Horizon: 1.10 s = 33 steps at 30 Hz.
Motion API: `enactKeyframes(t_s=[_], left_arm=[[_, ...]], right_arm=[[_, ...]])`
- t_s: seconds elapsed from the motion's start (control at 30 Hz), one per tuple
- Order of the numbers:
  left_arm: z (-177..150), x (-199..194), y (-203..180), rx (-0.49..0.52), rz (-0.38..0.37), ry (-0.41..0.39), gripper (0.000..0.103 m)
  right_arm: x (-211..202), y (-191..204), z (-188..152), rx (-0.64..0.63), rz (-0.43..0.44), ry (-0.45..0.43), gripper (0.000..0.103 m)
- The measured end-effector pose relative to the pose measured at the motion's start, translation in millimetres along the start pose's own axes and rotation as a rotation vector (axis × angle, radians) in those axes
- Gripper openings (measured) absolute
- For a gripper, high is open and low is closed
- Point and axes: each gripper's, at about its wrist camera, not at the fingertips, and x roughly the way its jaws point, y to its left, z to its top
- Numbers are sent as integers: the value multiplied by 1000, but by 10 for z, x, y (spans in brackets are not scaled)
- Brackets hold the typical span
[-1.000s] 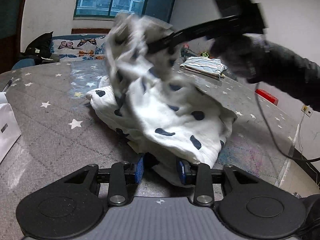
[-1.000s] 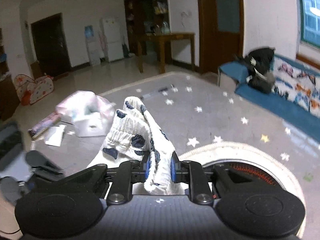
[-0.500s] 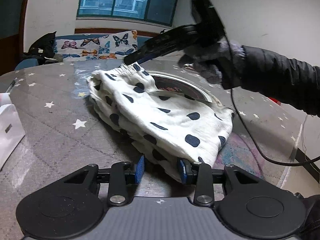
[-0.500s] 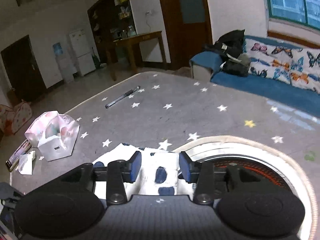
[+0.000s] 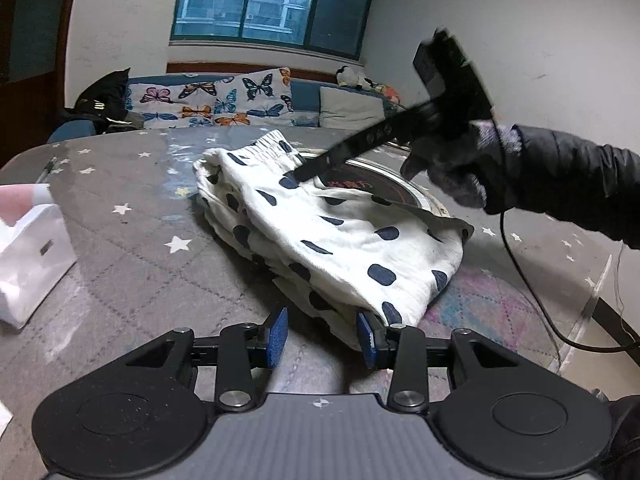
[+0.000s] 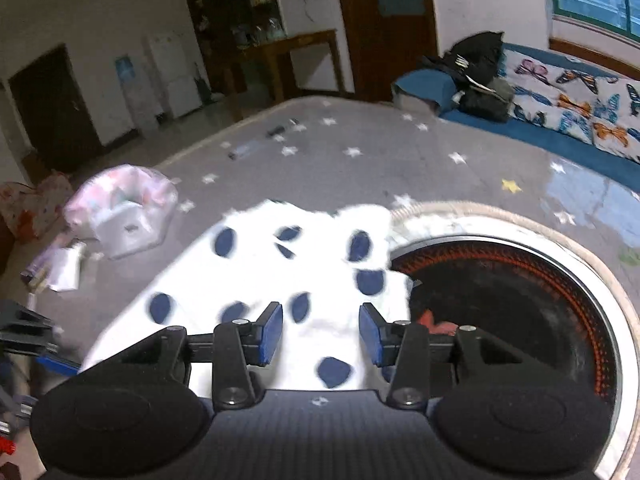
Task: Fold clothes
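Observation:
A white garment with navy dots lies folded on the grey star-patterned table, its elastic waistband at the far end. Part of it overlaps the round black hob. My left gripper sits at the garment's near hem. Its jaws are opening; the hem lies by the right pad and is not pinched. A gloved hand holds my right gripper, which is open and points down over the cloth. In the left wrist view the right gripper's fingertips rest near the waistband.
A white bag stands at the table's left; it also shows in the right wrist view as a pale bag. A pen lies far across the table. A black cable trails off the right edge. Behind is a butterfly-print sofa.
The right gripper let go of the raised end of the garment, which dropped and now lies flat in a fold. The right gripper then came down over the cloth. The left gripper stayed put.

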Motion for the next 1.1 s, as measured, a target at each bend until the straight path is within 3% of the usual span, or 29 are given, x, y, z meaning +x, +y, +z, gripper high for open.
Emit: enactKeyframes(t_s=[0.3, 0.53, 0.77, 0.97, 1.1], left_arm=[[229, -302, -35, 33, 61, -82, 47], [620, -30, -101, 23, 59, -130, 48], [819, 556, -12, -70, 58, -66, 48], [738, 776, 112, -113, 87, -11, 48], [680, 781, 142, -107, 111, 5, 48]], right_arm=[[-148, -94, 23, -3, -127, -13, 43], [-512, 158, -76, -49, -30, -41, 43], [-629, 453, -417, -111, 29, -6, 39], [-655, 336, -722, -93, -29, 45, 36], [-800, 213, -814, -55, -57, 34, 36]])
